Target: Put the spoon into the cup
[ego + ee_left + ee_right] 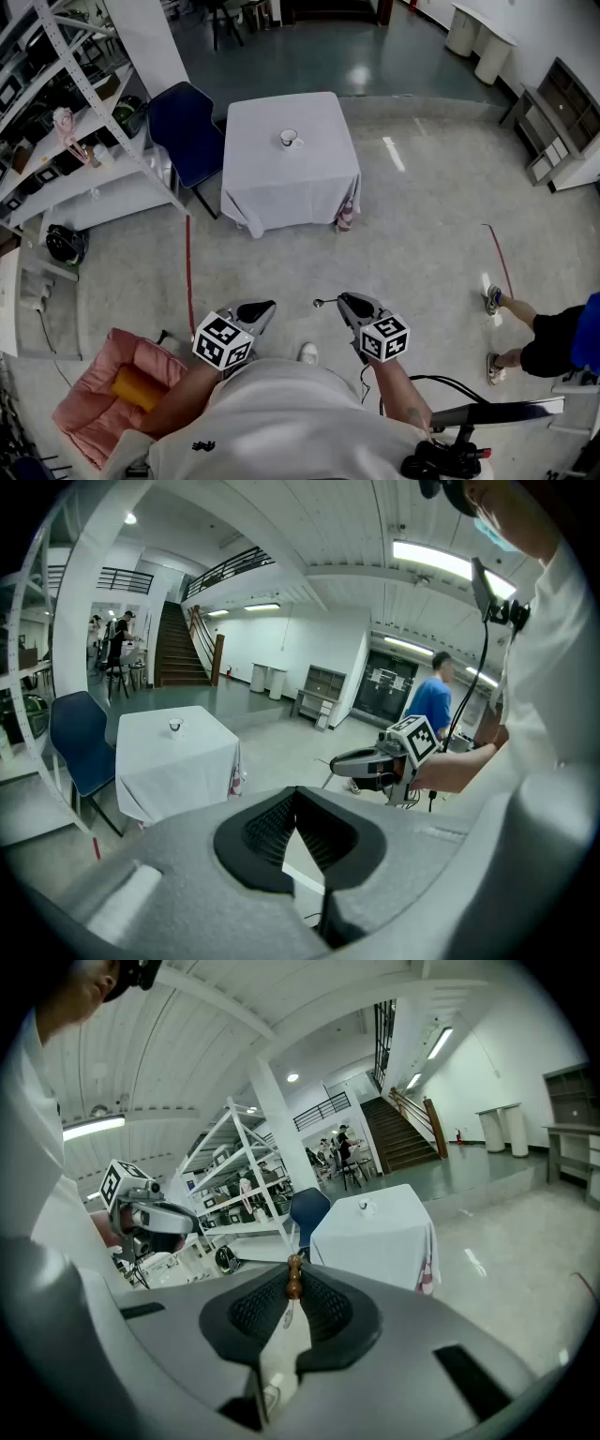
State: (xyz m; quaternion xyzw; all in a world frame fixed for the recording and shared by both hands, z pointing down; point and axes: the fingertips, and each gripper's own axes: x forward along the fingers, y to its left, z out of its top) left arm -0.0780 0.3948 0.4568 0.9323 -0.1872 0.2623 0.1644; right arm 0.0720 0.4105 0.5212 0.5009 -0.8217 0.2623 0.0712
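Note:
A white cup (289, 139) stands on a small table draped in a white cloth (281, 183), far ahead across the floor; it also shows as the cup (174, 726) and the cup (364, 1206) in the gripper views. My right gripper (342, 301) is shut on a thin spoon (324, 302), which sticks out to the left. In the right gripper view the spoon's brown end (294, 1277) shows between the pads. My left gripper (267, 307) is held beside it, jaw tips together with nothing between them (296, 791).
A blue chair (186, 127) stands left of the table, next to a white shelving rack (66, 122) full of items. A pink cushioned seat (98, 389) is at my lower left. Another person (553, 339) stands at the right. Red tape lines (188, 272) mark the floor.

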